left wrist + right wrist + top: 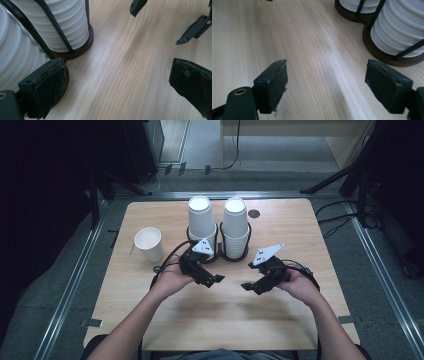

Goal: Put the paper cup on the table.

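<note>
Two tall stacks of upturned white paper cups (201,222) (235,225) stand in a dark wire holder (220,256) at the back middle of the wooden table (300,320). A single white cup (149,243) stands upright to the left of them. My left gripper (214,280) hovers just in front of the holder, open, with nothing between its jaws (117,87); the cup stacks (67,27) sit close on its left side. My right gripper (250,288) faces it from the right, also open and empty (329,86), with the holder's base (372,42) ahead on its right.
A small dark round mark (254,213) lies on the table behind the right stack. Metal rails (75,280) run along the floor on both sides, and stand legs (330,180) and cables lie beyond the far edge. Bare wood spreads in front of the hands.
</note>
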`<control>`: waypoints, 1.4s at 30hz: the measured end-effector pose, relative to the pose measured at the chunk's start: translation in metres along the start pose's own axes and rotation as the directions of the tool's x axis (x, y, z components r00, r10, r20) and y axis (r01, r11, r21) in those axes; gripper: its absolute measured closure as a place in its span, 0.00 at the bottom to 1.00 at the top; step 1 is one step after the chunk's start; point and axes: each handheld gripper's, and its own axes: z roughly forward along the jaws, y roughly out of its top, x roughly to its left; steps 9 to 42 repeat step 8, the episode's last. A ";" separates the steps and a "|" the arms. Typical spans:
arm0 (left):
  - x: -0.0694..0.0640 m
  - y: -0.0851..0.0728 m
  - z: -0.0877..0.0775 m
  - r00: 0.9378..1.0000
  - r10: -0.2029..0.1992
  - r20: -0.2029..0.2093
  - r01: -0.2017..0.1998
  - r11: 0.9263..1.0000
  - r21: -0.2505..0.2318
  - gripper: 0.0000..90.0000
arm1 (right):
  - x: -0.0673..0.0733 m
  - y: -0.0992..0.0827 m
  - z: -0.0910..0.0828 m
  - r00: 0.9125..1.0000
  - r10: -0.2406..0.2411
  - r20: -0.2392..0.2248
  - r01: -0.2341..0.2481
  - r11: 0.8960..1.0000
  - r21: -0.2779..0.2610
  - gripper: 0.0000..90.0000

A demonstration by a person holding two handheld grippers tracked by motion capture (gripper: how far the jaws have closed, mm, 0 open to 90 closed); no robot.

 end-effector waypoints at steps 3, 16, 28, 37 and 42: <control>0.001 0.000 -0.001 1.000 -0.002 0.001 0.002 1.000 -0.001 0.01 | 0.000 0.000 0.000 1.000 -0.001 0.001 0.001 1.000 -0.002 0.21; 0.001 -0.001 -0.001 1.000 0.004 -0.002 -0.004 1.000 0.007 0.01 | -0.001 0.000 -0.001 1.000 -0.001 0.001 0.001 1.000 -0.004 0.21; 0.001 -0.001 -0.001 1.000 0.004 -0.002 -0.004 1.000 0.007 0.01 | -0.001 0.000 -0.001 1.000 -0.001 0.001 0.001 1.000 -0.004 0.21; 0.001 -0.001 -0.001 1.000 0.004 -0.002 -0.004 1.000 0.007 0.01 | -0.001 0.000 -0.001 1.000 -0.001 0.001 0.001 1.000 -0.004 0.21; 0.001 -0.001 -0.001 1.000 0.004 -0.002 -0.004 1.000 0.007 0.01 | -0.001 0.000 -0.001 1.000 -0.001 0.001 0.001 1.000 -0.004 0.21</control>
